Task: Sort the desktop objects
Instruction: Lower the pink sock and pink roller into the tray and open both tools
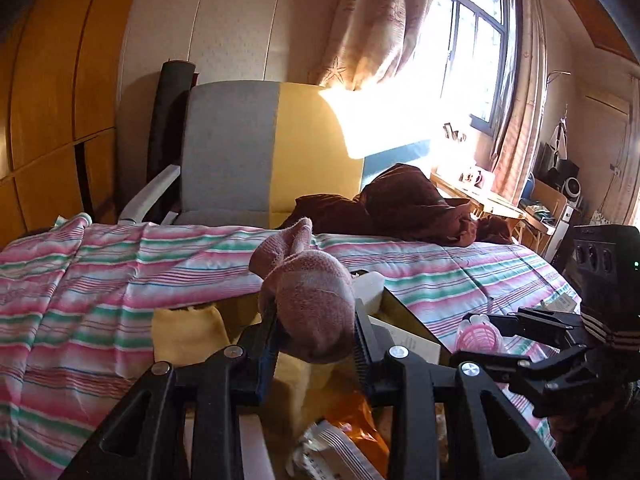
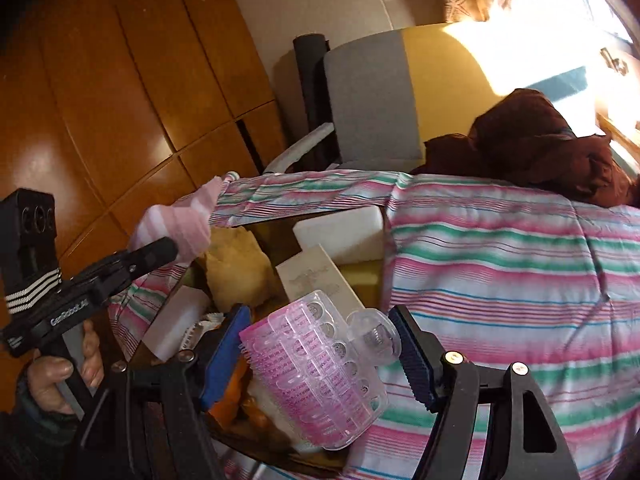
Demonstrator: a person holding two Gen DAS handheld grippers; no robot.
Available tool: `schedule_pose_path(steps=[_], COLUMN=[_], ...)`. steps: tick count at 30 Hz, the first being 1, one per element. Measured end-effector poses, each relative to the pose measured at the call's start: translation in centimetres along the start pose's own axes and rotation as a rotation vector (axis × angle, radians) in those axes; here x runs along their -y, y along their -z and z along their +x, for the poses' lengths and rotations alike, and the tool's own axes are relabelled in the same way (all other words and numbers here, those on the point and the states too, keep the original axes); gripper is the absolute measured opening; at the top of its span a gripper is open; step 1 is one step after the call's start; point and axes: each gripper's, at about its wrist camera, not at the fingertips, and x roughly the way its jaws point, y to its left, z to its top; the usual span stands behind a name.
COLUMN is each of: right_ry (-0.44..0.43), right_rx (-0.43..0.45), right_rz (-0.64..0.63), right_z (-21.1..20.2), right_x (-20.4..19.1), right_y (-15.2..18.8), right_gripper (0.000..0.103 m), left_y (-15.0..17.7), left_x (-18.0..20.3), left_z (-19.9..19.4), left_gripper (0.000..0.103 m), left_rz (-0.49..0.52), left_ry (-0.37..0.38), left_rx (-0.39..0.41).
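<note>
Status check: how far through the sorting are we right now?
Nothing looks finished. In hand: the left gripper holds a pink sock; the right gripper carries a pink plastic case. Left: the cardboard box holds foam blocks, a yellow cloth and an orange packet.

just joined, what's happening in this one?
A person is sorting clutter out of an open box on a striped bedspread. The left gripper is shut on a pink sock, held above the box. The right gripper holds a pink hair roller in a clear plastic case at the box's edge.
</note>
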Motion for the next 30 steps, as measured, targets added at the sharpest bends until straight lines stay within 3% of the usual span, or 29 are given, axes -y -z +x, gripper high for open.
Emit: schedule_pose_path(steps=[6,15,22,30], right_ry=[-0.028,-0.001,-0.017,-0.034], right_rx=[-0.029,-0.118,-0.137,-0.155], right_rz=[-0.085,-0.154,-0.116,-0.071], right_z=[4.0,9.8,10.4,10.9], right_x=[-3.9,-5.8,-4.6,-3.2], right_y=[-3.2,-4.6,-4.1,-3.6], right_gripper=[0.072,0.072,0.075,0.078], left_y=[-2.3,-2.0,-1.0,0.0], left_x=[-3.2,-6.7,-7.4,-9.0], left_z=[3.0,8.2,10.5,10.4], left_gripper=[0.033,0.033,0.034,0.040], left_rz=[-0.021,-0.087,-0.116,-0.195], left_ry=[0.013,0.033,0.100,0.107], left_rx=[-0.071,-0.218,-0.307,-0.332])
